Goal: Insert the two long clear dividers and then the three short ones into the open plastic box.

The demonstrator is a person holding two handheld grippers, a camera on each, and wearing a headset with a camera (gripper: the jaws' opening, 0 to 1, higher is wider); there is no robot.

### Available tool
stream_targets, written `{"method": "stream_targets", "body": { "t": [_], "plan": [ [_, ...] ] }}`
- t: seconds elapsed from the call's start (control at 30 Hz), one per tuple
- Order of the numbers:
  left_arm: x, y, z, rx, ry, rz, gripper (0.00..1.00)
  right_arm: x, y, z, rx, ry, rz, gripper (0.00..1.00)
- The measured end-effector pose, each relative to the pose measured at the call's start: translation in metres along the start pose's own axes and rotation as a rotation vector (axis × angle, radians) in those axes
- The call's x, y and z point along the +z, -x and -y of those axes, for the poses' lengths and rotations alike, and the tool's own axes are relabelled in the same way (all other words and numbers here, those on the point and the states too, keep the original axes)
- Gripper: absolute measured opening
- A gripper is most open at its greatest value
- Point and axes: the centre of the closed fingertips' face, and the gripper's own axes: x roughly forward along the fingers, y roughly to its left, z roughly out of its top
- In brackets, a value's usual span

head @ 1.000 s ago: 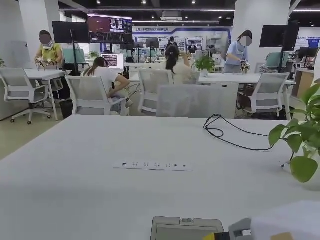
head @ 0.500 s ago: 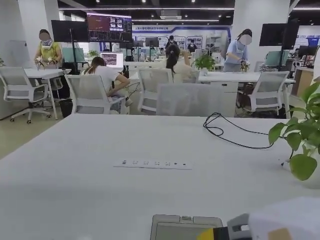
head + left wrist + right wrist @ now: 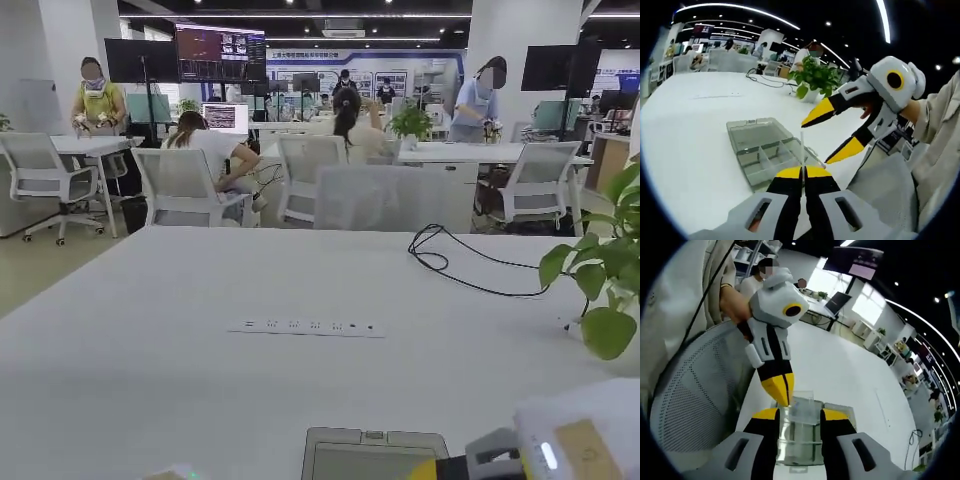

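The open clear plastic box [image 3: 747,137] lies on the white table, with dividers standing in its near half. My left gripper [image 3: 803,172] is shut on a thin clear divider [image 3: 801,145], held edge-on above the box's near corner. My right gripper [image 3: 813,144] reaches in from the right, open, its yellow tips on either side of the divider's upper end. In the right gripper view the right gripper [image 3: 799,415] stands open around the clear divider [image 3: 802,412]. The left gripper [image 3: 782,399] pinches that divider from above, over the box [image 3: 800,452]. The head view catches the box's far edge [image 3: 375,450] and the right gripper [image 3: 440,468].
A white power strip [image 3: 305,327] lies mid-table, and a black cable [image 3: 450,265] loops behind it. A potted plant [image 3: 600,275] stands at the right edge. A grey mesh chair back [image 3: 695,405] is close on the near side. People sit and stand at desks beyond.
The right gripper's body has come further into the bottom right corner of the head view. The box, power strip and cable have stayed in place.
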Motion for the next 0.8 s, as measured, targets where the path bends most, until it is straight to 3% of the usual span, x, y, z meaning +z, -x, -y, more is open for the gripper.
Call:
{"method": "stream_targets", "body": {
  "t": [0.1, 0.2, 0.27, 0.6, 0.67, 0.8],
  "plan": [
    [-0.003, 0.000, 0.005, -0.016, -0.107, -0.031, 0.00, 0.005, 0.003, -0.005, 0.044, -0.061, 0.036, 0.33],
    [-0.001, 0.000, 0.013, -0.051, -0.140, -0.030, 0.00, 0.003, 0.004, -0.005, 0.052, -0.059, 0.028, 0.34],
    [-0.002, -0.001, 0.017, -0.068, -0.201, -0.041, 0.00, 0.002, 0.006, -0.003, 0.053, -0.062, 0.029, 0.33],
    [-0.009, -0.002, 0.037, -0.165, -0.368, -0.062, 0.00, 0.007, 0.014, -0.030, 0.206, -0.120, 0.058, 0.26],
    [-0.011, -0.001, 0.045, -0.210, -0.427, -0.063, 0.00, 0.006, 0.016, -0.035, 0.236, -0.122, 0.057, 0.24],
    [-0.012, 0.000, 0.053, -0.241, -0.460, -0.059, 0.00, 0.005, 0.018, -0.044, 0.280, -0.134, 0.054, 0.20]
  ]
}}
